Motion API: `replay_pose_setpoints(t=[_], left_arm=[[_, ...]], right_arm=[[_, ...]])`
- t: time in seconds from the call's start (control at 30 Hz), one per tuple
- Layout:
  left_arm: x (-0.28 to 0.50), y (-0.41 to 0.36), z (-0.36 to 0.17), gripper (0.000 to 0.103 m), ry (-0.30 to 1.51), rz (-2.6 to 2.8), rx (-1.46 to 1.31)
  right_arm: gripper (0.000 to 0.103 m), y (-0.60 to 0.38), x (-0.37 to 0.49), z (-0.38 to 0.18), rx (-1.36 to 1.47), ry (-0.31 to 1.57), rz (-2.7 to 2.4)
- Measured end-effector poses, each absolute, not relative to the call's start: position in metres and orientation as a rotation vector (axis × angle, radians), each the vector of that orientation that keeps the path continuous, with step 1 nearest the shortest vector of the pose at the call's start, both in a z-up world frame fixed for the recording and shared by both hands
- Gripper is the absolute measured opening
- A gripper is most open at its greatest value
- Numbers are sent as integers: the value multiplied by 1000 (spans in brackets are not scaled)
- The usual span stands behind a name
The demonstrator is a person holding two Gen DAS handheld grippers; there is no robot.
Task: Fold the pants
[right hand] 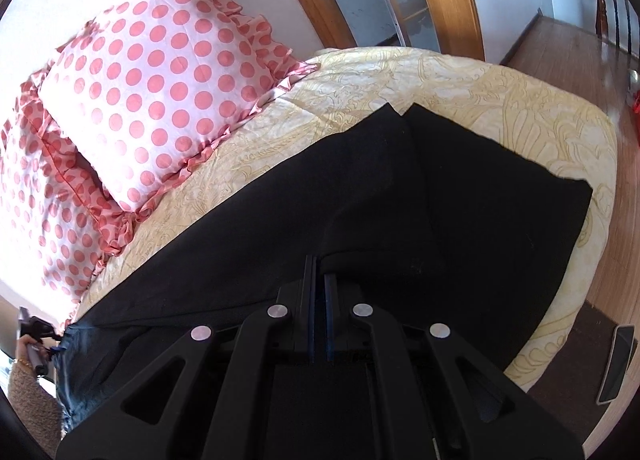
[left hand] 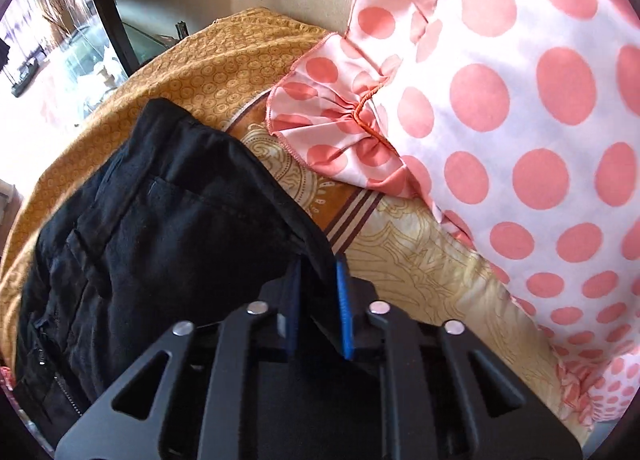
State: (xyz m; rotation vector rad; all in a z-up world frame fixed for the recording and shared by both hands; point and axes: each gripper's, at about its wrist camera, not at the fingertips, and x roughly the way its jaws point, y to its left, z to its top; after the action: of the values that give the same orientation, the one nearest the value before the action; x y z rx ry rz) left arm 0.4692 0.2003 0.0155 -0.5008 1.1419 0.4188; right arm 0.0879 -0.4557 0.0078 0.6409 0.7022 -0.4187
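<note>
Black pants (right hand: 400, 195) lie across a bed, legs spread side by side toward the far edge in the right wrist view. My right gripper (right hand: 319, 272) is shut on a fold of the pants fabric near the middle. In the left wrist view the waist end of the pants (left hand: 160, 219) shows a back pocket and a zipper. My left gripper (left hand: 320, 264) is shut on the waistband edge, which sits between the blue pads (left hand: 343, 292).
Pink polka-dot pillows (right hand: 160, 87) with ruffles lie at the head of the bed, close to the left gripper (left hand: 520, 119). The cream patterned bedspread (right hand: 500, 91) and an orange cover (left hand: 200, 71) lie under the pants. Wooden floor (right hand: 568, 51) lies beyond the bed.
</note>
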Motion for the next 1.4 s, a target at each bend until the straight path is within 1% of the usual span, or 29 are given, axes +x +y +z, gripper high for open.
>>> replay_pose_setpoints(t=[0.03, 0.07, 0.2, 0.23, 0.37, 0.53, 0.7, 0.83, 0.9, 0.93, 0.97, 1.0, 1.03, 1.07, 1.1, 1.2, 1.3, 1.4], left_arm=[[457, 206, 20, 8, 1103, 383, -542], [439, 213, 25, 7, 1056, 347, -581], [368, 227, 56, 7, 885, 244, -631], [340, 230, 68, 7, 832, 215, -639], [252, 226, 98, 7, 699, 143, -628], [157, 228, 120, 7, 544, 111, -596], [102, 235, 97, 7, 505, 153, -613], [69, 242, 51, 8, 567, 205, -665], [62, 243, 26, 11, 621, 235, -664], [62, 245, 15, 16, 646, 236, -696], [58, 248, 7, 32, 654, 236, -736], [55, 252, 2, 44, 649, 239, -782], [50, 257, 0, 65, 633, 253, -827], [44, 264, 0, 74, 594, 261, -879], [41, 270, 4, 74, 564, 252, -916], [45, 287, 12, 79, 526, 152, -1042], [66, 300, 9, 80, 566, 29, -1195], [82, 307, 3, 80, 605, 44, -1267]], right_arm=[[3, -454, 88, 9, 626, 696, -417], [3, -454, 87, 11, 620, 689, -413], [3, -456, 85, 20, 618, 656, -402], [3, -457, 84, 23, 614, 647, -401], [3, -460, 78, 34, 595, 617, -411], [3, -464, 71, 45, 587, 587, -428], [3, -468, 61, 52, 586, 568, -448], [3, -471, 55, 52, 586, 570, -464], [3, -473, 54, 50, 594, 574, -467], [3, -473, 54, 49, 597, 575, -466], [3, -473, 54, 48, 600, 577, -464], [3, -473, 54, 48, 599, 578, -463], [3, -473, 53, 49, 597, 578, -462], [3, -472, 53, 49, 595, 579, -463], [3, -473, 52, 49, 594, 580, -464], [3, -473, 51, 48, 593, 583, -468], [3, -472, 51, 46, 591, 588, -470], [3, -470, 50, 45, 585, 589, -471]])
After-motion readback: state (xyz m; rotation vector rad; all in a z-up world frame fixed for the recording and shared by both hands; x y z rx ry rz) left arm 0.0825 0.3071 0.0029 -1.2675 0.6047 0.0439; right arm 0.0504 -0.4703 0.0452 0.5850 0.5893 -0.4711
